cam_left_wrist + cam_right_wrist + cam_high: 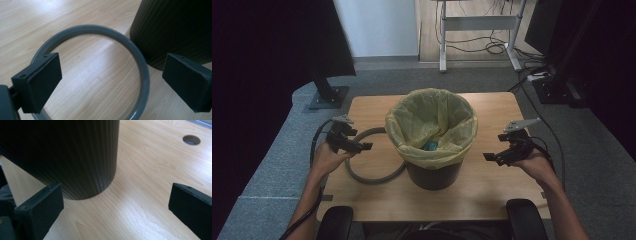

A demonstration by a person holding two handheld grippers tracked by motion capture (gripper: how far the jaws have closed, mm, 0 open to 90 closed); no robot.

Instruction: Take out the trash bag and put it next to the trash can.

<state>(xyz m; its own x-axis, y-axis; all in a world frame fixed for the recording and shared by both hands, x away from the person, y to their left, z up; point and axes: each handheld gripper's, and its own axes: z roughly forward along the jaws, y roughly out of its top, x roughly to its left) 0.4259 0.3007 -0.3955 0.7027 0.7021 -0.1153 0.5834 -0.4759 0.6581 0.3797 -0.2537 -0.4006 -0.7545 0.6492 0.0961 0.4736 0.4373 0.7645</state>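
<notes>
High view: dim overall, both side edges nearly black; daylight falls from the far side onto the pale wooden table [492, 107]. Gripper views: brighter, with soft glare streaks on the wood. The black bin [75, 157] reads as deep shadow, detail lost. Near jaw pads are slightly soft; no motion blur.

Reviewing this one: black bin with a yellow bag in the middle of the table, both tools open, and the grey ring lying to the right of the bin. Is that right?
Not quite. The grey ring lies to the left of the bin, beside the left tool, as the high view shows. The rest holds: the yellow bag lines the black bin in the middle of the table, and the left and right tool are open.
</notes>
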